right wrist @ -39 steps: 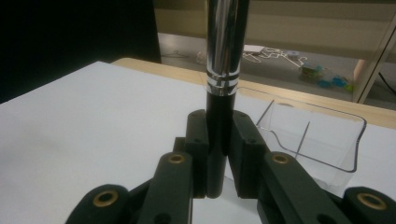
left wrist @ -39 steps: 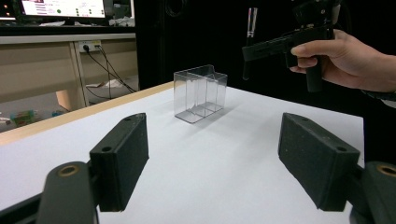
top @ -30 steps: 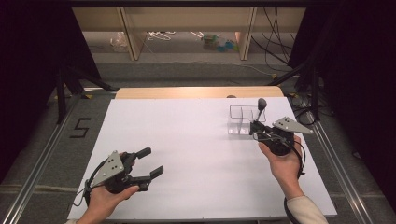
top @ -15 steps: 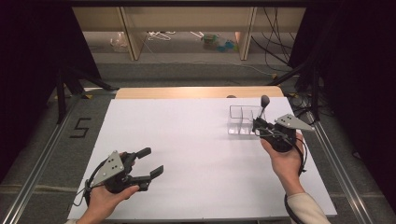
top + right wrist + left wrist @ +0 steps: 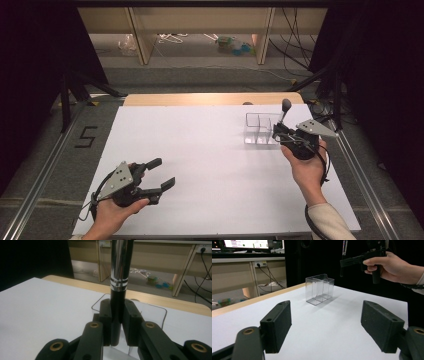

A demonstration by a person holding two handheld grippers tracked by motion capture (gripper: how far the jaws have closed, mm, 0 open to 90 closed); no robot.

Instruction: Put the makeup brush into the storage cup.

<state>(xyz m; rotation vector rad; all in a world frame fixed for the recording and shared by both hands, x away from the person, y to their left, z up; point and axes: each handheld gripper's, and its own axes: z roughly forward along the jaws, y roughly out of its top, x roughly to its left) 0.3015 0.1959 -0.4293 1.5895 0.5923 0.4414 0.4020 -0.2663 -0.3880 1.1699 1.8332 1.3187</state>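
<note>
At the near edge of the white table [image 5: 210, 170], at about 7 o'clock, the left gripper [image 5: 161, 184] rests low in the person's hand. Its jaws are spread wide apart and hold nothing. In the left gripper view the two black pads [image 5: 277, 325] have only bare table between them. It has no job right now, so it does best to stay put and keep out of the way.

Farther off, at about 2 o'clock, the right gripper [image 5: 278, 131] is lifted above the table. Its jaws are squeezed tight on a makeup brush [image 5: 285, 111]. The brush stands almost straight up. Its dark handle [image 5: 117, 312] is pinched low between the jaws, and its shiny silver part [image 5: 121, 262] rises above them. The fluffy head points up and tips a little toward 1 o'clock.

Just past the right gripper, touching nothing, sits a clear plastic box [image 5: 261, 128] with a wall down its middle, so it has two spaces. Both spaces look empty. In the right gripper view the box's rim [image 5: 152, 305] shows right behind the jaws.

My guess is that the brush is meant to go into the box. To do that well, the hand should keep the brush upright and bring its bottom end over one space, not over the middle wall. Then it should go down slowly. The box looks light, so a bump on its rim may tip or slide it. The jaws should let go only when the brush rests inside.
</note>
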